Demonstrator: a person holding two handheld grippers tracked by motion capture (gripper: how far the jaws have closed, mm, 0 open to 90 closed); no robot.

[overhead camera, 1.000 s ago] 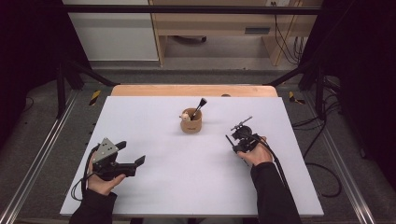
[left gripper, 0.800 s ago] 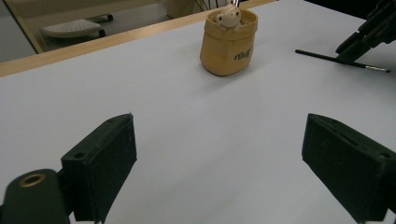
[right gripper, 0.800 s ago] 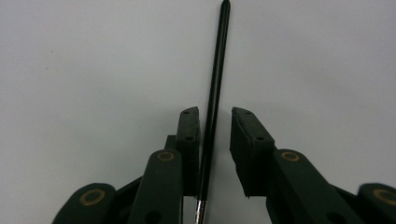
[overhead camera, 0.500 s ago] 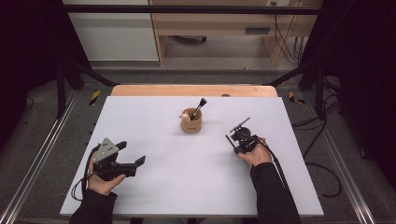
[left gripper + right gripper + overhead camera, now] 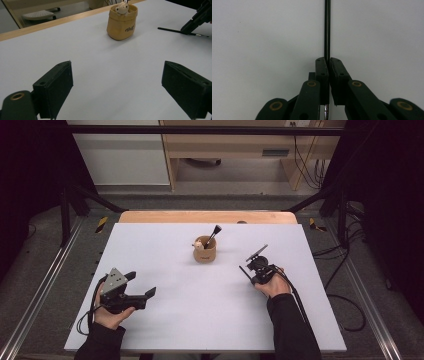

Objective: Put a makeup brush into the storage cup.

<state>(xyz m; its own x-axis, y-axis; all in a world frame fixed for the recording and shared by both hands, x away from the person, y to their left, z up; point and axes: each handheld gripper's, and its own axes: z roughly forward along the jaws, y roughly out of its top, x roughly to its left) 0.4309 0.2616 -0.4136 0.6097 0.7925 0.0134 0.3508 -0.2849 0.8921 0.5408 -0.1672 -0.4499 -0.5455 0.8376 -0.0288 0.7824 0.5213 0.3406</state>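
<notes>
Black and slim, a brush [image 5: 243, 271] lies on the white worktop [image 5: 165, 250] toward its right edge, pinched by the right tool [image 5: 256, 271], whose jaws have just been closing on it. The left tool [image 5: 117, 90], in its own view, stands spread wide, the tan cup [image 5: 121, 22] beyond. The right gripper view shows pads [image 5: 322, 72] pressed on the handle.

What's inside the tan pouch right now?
In the tan pouch stand a black-handled brush, bristles up, and a small cream figure peeking over the rim. The pouch wall hides anything deeper inside.
</notes>
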